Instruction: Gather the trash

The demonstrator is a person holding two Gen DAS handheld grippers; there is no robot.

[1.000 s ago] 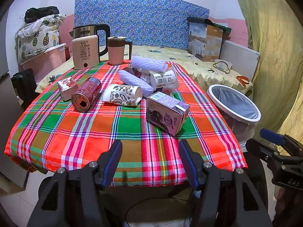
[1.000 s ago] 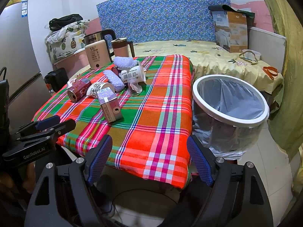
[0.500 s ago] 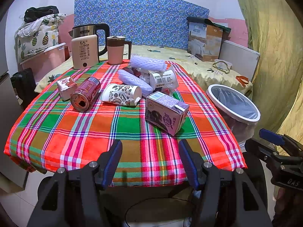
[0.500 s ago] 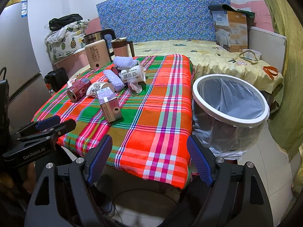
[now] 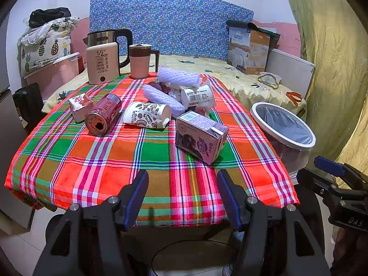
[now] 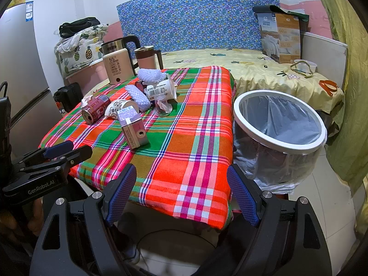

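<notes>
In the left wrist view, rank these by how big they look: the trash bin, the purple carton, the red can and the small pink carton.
1. Trash bin
2. Purple carton, though it lies nearer the camera than the can
3. Red can
4. Small pink carton, partly hidden behind the can

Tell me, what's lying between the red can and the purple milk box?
A patterned paper cup on its side, between the red can and purple milk box, clearest in the left wrist view.
</notes>
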